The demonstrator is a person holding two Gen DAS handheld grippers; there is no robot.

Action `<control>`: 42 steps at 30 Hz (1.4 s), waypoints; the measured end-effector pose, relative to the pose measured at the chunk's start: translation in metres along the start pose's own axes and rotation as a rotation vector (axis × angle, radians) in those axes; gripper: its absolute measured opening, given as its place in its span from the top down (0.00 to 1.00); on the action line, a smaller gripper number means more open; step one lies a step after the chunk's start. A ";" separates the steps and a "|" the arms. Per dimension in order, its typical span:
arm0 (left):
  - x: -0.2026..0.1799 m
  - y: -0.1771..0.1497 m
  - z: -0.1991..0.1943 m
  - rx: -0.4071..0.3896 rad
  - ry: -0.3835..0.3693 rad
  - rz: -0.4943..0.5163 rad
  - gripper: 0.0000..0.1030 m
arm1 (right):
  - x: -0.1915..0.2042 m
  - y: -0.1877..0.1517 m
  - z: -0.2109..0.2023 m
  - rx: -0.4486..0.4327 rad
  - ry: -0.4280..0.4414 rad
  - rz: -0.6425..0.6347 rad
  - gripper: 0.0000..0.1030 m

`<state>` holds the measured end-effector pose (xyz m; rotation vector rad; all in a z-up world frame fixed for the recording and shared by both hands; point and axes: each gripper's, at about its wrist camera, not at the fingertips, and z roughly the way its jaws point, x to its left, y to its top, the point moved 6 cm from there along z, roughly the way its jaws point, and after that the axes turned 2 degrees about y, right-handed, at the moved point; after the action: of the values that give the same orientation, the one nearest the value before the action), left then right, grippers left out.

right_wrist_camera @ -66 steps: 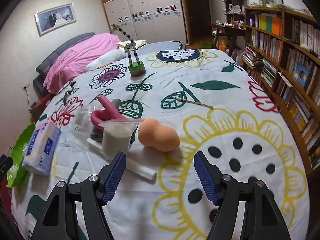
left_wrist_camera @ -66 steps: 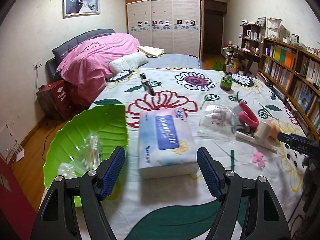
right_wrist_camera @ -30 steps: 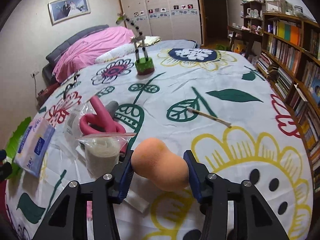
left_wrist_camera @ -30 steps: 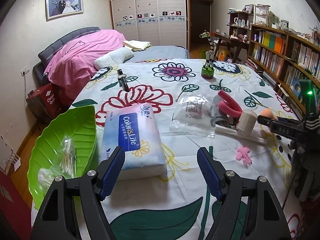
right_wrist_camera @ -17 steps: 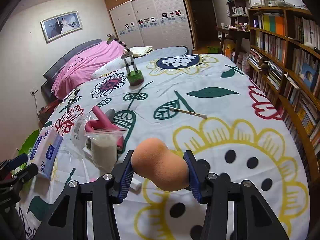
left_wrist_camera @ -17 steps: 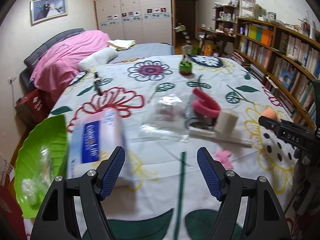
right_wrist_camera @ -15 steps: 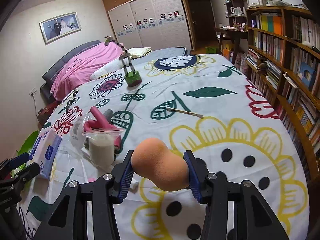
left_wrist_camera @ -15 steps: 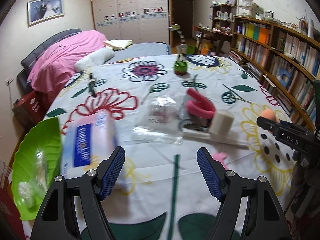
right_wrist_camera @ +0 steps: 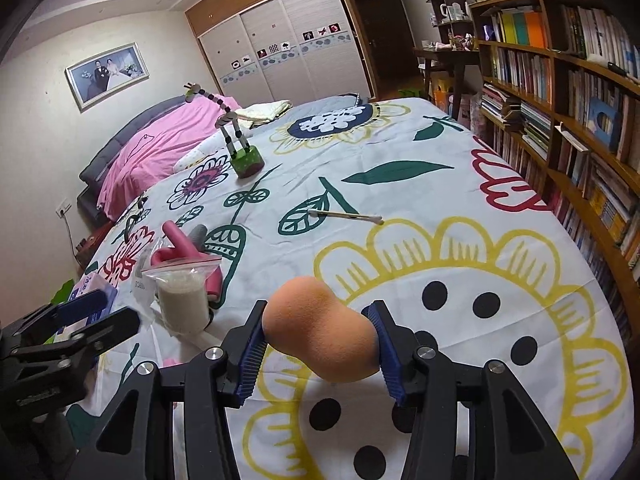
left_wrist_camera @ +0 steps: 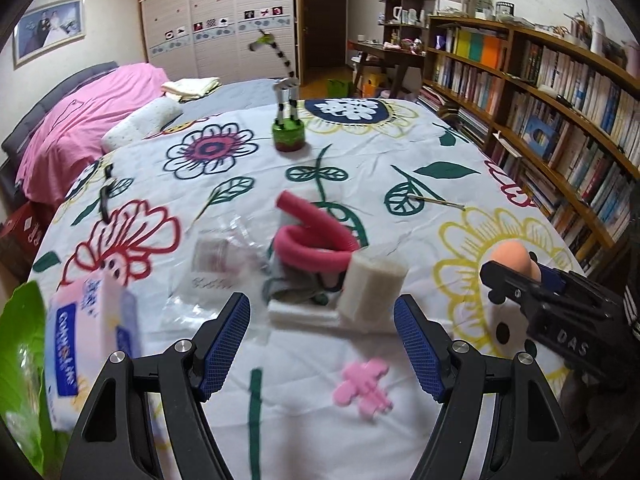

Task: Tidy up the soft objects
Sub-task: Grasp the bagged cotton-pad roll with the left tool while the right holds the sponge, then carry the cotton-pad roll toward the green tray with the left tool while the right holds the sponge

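My right gripper [right_wrist_camera: 320, 340] is shut on an orange makeup sponge [right_wrist_camera: 320, 336] and holds it above the floral bedspread; the sponge also shows at the right of the left wrist view [left_wrist_camera: 510, 257]. My left gripper [left_wrist_camera: 322, 340] is open and empty, low over the bed. Just beyond it lie a white pad bag [left_wrist_camera: 370, 290], a pink foam roller [left_wrist_camera: 310, 246], a clear plastic bag [left_wrist_camera: 218, 256] and a small pink piece [left_wrist_camera: 362, 386]. A blue tissue pack [left_wrist_camera: 86, 344] lies to the left by a green leaf-shaped tray [left_wrist_camera: 20, 364].
A toy giraffe on a green base [left_wrist_camera: 287, 130] stands further back. A cotton swab [right_wrist_camera: 346, 215] lies on a leaf print. A bookshelf [right_wrist_camera: 580, 128] runs along the bed's right side. Pink bedding [left_wrist_camera: 80, 120] is piled at the far left.
My right gripper closed on the orange sponge and lifted it off the bedspread. My left gripper swung right, from the tissue pack toward the pad bag and foam roller, staying open.
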<state>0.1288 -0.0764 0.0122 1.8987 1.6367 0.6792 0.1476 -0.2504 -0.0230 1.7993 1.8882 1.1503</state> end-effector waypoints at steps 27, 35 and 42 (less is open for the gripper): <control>-0.027 0.005 0.029 0.015 -0.083 0.070 0.62 | -0.002 -0.007 0.000 -0.015 -0.016 0.016 0.47; -0.024 0.002 0.012 -0.006 -0.076 0.060 0.62 | -0.002 -0.007 -0.001 -0.017 -0.020 0.017 0.47; -0.017 0.002 -0.006 -0.041 -0.038 0.056 0.62 | -0.003 -0.006 -0.001 -0.021 -0.021 0.016 0.47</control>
<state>0.1235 -0.0925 0.0176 1.9225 1.5403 0.6893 0.1426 -0.2529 -0.0276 1.8117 1.8464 1.1480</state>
